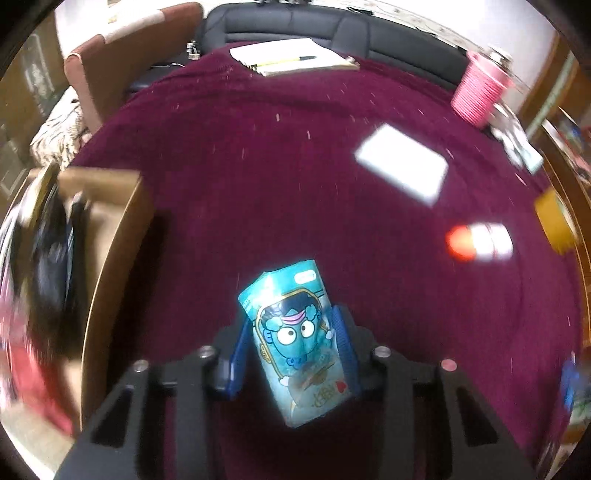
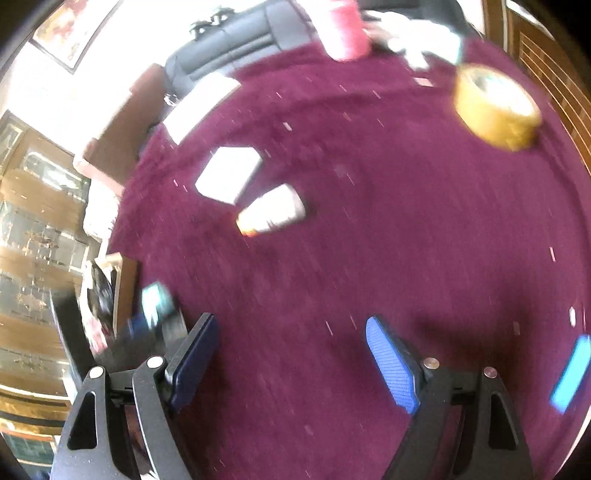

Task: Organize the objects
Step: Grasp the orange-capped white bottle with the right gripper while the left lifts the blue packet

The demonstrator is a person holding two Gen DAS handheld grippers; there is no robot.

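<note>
A teal carton [image 1: 295,339] printed with a cartoon face stands tilted between the blue pads of my left gripper [image 1: 291,321], which is shut on its two sides above the maroon cloth [image 1: 258,184]. In the right wrist view the same carton [image 2: 155,299] is a blur at the lower left. My right gripper [image 2: 291,325] hangs open over bare cloth with nothing between its fingers. A white card [image 1: 402,162], a white bottle with a red cap [image 1: 480,242] and a yellow tape roll [image 1: 554,218] lie on the cloth to the right.
An open cardboard box [image 1: 110,240] stands at the table's left edge. At the far side lie a notebook with a pen [image 1: 291,55] and a pink cup [image 1: 480,92]. A blue object [image 2: 570,373] lies near the right edge. A dark sofa [image 1: 295,26] is behind the table.
</note>
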